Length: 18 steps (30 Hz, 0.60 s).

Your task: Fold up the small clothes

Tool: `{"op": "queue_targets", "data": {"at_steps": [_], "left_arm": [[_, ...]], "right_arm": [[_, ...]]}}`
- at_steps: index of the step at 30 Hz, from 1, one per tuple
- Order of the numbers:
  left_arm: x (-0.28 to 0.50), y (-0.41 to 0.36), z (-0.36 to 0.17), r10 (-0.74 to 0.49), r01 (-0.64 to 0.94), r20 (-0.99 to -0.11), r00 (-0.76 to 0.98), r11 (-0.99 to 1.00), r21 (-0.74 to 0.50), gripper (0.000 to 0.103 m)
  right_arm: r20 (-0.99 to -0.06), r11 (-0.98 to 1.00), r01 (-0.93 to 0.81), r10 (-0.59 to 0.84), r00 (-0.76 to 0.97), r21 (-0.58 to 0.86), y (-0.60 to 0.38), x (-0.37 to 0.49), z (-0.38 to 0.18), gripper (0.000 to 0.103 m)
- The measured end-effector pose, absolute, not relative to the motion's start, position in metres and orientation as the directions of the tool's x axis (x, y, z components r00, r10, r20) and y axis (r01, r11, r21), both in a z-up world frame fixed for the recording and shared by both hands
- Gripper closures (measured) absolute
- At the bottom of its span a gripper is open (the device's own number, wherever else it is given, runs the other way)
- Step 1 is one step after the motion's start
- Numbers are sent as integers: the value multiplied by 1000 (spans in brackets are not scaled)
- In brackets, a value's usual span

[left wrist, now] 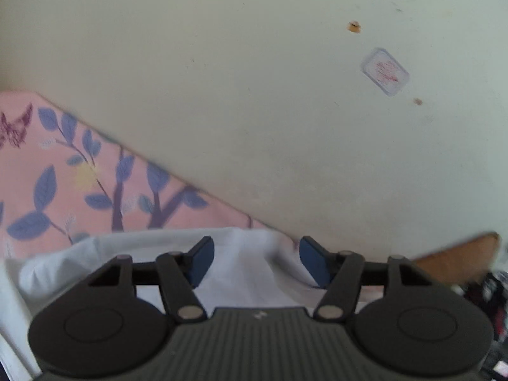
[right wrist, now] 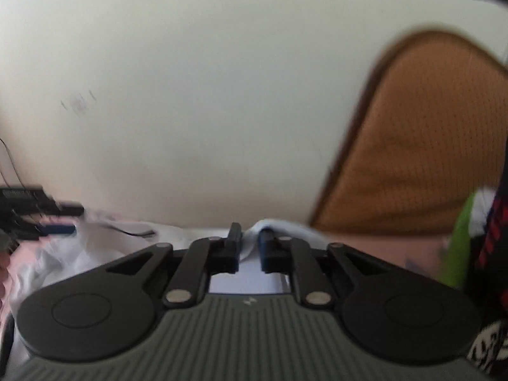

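Note:
A white garment point(left wrist: 241, 285) lies bunched on a pink cloth printed with blue leaves point(left wrist: 79, 184). My left gripper point(left wrist: 256, 247) hovers over it with its blue pads point(left wrist: 203, 260) wide apart. White fabric lies between the pads and they do not press it. In the right wrist view the white garment point(right wrist: 79, 254) rises into a ridge. My right gripper point(right wrist: 250, 238) stands narrow on that ridge, with the fabric pinched between its fingers point(right wrist: 233, 244). The view is blurred.
A pale tabletop point(left wrist: 254, 95) stretches ahead, with a small sticker point(left wrist: 385, 71) and brown specks on it. An orange-brown mesh piece point(right wrist: 412, 143) lies to the right. Black devices with cables point(right wrist: 31, 203) sit at the left, and a green item point(right wrist: 460, 238) and dark patterned cloth point(right wrist: 495, 222) at the right edge.

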<state>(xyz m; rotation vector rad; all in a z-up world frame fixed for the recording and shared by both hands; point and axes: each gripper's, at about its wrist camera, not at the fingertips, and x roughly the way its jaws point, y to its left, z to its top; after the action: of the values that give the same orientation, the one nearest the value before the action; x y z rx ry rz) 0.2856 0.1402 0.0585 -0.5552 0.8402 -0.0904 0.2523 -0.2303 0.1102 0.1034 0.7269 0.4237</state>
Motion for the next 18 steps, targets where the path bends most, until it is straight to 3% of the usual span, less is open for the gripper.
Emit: {"op": "queue_targets", "data": {"at_steps": [3, 7, 10, 12, 15, 18], "left_arm": [[242, 146, 56, -293, -85, -681, 671, 882, -463, 42], [162, 166, 56, -248, -54, -701, 669, 924, -378, 37], [100, 183, 53, -132, -93, -738, 662, 962, -255, 20], [65, 195, 53, -70, -115, -740, 669, 974, -196, 20], [21, 203, 48, -88, -124, -724, 684, 964, -234, 11], [-4, 199, 41, -72, -148, -724, 686, 961, -236, 10]], "right_arm": [[-614, 875, -427, 470, 634, 229, -239, 209, 113, 65], [-604, 855, -477, 494, 626, 204, -274, 132, 122, 65], [-595, 881, -458, 431, 679, 115, -308, 67, 129, 58], [-590, 913, -405, 354, 726, 49, -330, 35, 130, 41], [-599, 944, -328, 280, 750, 32, -364, -6, 129, 32], [-639, 964, -264, 218, 737, 25, -382, -22, 108, 27]]}}
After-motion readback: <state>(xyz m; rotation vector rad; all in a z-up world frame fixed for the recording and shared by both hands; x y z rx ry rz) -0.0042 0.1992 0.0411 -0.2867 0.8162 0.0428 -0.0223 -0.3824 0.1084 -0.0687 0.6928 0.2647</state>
